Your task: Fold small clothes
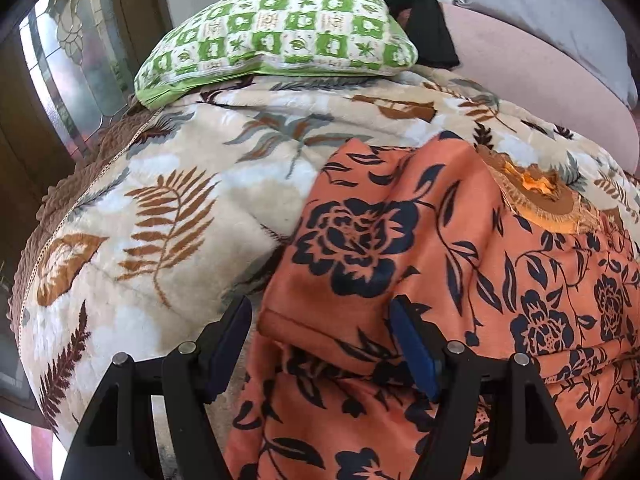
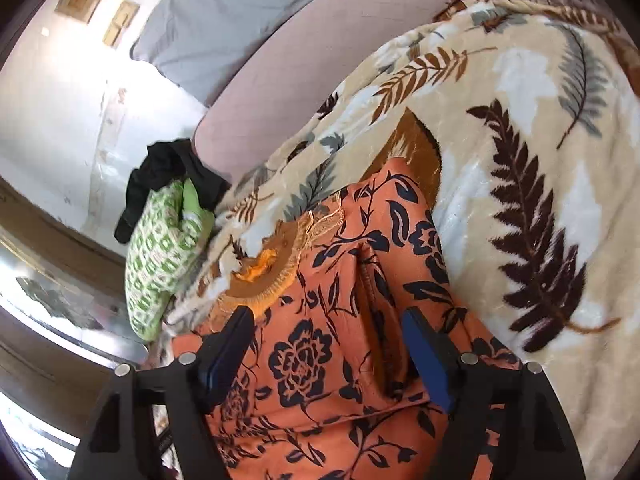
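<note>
An orange garment with dark navy flowers lies on a cream leaf-print blanket, its embroidered neckline toward the far right. A fold of the cloth lies over its near left part. My left gripper is open, hovering over the garment's left edge, fingers straddling the fold. In the right wrist view the same garment lies below my right gripper, which is open above it, with a raised crease between the fingers. Neither gripper holds cloth.
A green and white patterned pillow lies at the far end of the blanket, with a black garment behind it. A pink mattress and a grey pillow lie to the right. A glass door stands at the left.
</note>
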Available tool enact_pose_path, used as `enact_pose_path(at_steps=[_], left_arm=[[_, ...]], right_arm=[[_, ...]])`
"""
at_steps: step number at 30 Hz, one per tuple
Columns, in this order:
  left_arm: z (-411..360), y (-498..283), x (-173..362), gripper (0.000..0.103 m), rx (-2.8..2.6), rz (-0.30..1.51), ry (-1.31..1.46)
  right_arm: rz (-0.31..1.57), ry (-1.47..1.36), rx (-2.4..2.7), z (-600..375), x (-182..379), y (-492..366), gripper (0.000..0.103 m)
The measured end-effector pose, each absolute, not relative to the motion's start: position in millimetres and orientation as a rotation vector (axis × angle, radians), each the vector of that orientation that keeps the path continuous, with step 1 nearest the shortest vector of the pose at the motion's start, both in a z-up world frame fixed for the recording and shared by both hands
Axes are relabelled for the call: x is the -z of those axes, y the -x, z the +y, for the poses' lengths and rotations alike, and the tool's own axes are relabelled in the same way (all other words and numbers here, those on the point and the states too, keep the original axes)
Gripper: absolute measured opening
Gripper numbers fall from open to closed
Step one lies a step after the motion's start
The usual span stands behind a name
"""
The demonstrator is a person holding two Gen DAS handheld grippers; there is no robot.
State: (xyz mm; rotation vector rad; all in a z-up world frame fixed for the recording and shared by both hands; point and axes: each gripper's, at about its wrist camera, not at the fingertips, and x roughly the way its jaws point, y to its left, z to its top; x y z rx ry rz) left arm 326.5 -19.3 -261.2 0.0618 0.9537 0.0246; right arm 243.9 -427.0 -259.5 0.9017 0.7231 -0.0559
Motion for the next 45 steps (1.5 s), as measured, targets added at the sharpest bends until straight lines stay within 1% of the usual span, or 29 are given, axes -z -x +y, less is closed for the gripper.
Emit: enact_pose_path(at_steps=[2,4,5,6,8,9,11,14,16,18,21,22,24,25,29,31,35,39,41,43,45], left_arm=[[-22.2,-326.8,262.9,0.073,-0.021,0.958,-0.071],[-22.6,-327.5,263.8,0.073,-0.027,0.96,-0.078],[-21.5,-328.1,264.3,0.073,-0.031,0.962,-0.074],[-19.6,-328.8,265.3,0.073,-0.038,0.967,-0.069],[-16.1,-329.8,267.6,0.073,-0.05,0.979,-0.063],[-12.5,-330.4,267.8,0.073,-0.051,0.983,-0.046],[-7.5,-330.2,265.4,0.073,-0.057,0.975,-0.021],[-4.6,-328.4,260.7,0.073,-0.061,0.951,-0.007],[-7.1,-329.1,262.0,0.073,-0.054,0.957,-0.017],[-12.0,-330.2,267.0,0.073,-0.058,0.977,-0.046],[-17.2,-332.0,271.7,0.073,-0.059,0.992,-0.091],[-17.0,-331.9,271.1,0.073,-0.058,0.99,-0.093],[-16.6,-331.8,270.2,0.073,-0.059,0.99,-0.097],[-16.9,-331.3,270.2,0.073,-0.06,0.99,-0.102],[-23.9,-327.7,266.2,0.073,-0.066,0.963,-0.138],[-27.7,-327.0,265.9,0.073,-0.067,0.958,-0.153],[-31.9,-325.6,266.0,0.073,-0.067,0.951,-0.177],[-31.0,-324.5,266.4,0.073,-0.069,0.945,-0.172],[-30.5,-323.9,265.9,0.073,-0.069,0.939,-0.167],[-31.1,-323.3,265.1,0.073,-0.067,0.93,-0.165],[-33.0,-323.6,265.1,0.073,-0.06,0.929,-0.17]], right_arm=[[0.73,-0.871,0.046,-425.0,262.0,-249.0,0.077],[0.779,-0.842,0.016,-418.3,271.8,-258.4,0.067],[0.813,-0.816,0.016,-413.0,278.0,-263.8,0.047],[0.864,-0.77,0.03,-405.1,284.9,-269.3,0.022],[0.927,-0.703,0.067,-393.7,295.5,-275.6,0.01],[0.923,-0.682,0.079,-390.4,294.4,-275.6,0.007],[0.861,-0.653,0.098,-389.2,277.9,-268.8,0.006],[0.679,-0.593,0.155,-395.6,234.5,-246.5,0.005],[0.649,-0.575,0.208,-401.3,225.4,-240.4,0.005],[0.69,-0.555,0.286,-411.2,235.6,-243.4,0.005],[0.928,-0.706,0.289,-431.5,284.8,-260.6,0.008],[0.932,-0.77,0.283,-438.2,291.4,-259.9,0.008],[0.92,-0.831,0.262,-447.2,282.8,-256.7,0.008],[0.902,-0.844,0.261,-451.2,274.7,-254.4,0.008],[0.653,-0.802,0.375,-460.3,239.1,-228.2,0.007],[0.626,-0.774,0.31,-450.2,233.6,-230.5,0.007],[0.722,-0.674,0.136,-409.8,241.8,-259.0,0.007],[0.931,-0.562,0.09,-375.4,275.7,-282.3,0.007],[1.011,-0.568,0.111,-372.9,293.9,-289.1,0.008],[0.987,-0.601,0.117,-376.7,293.9,-287.9,0.008],[0.929,-0.588,0.143,-380.2,282.8,-288.6,0.008]])
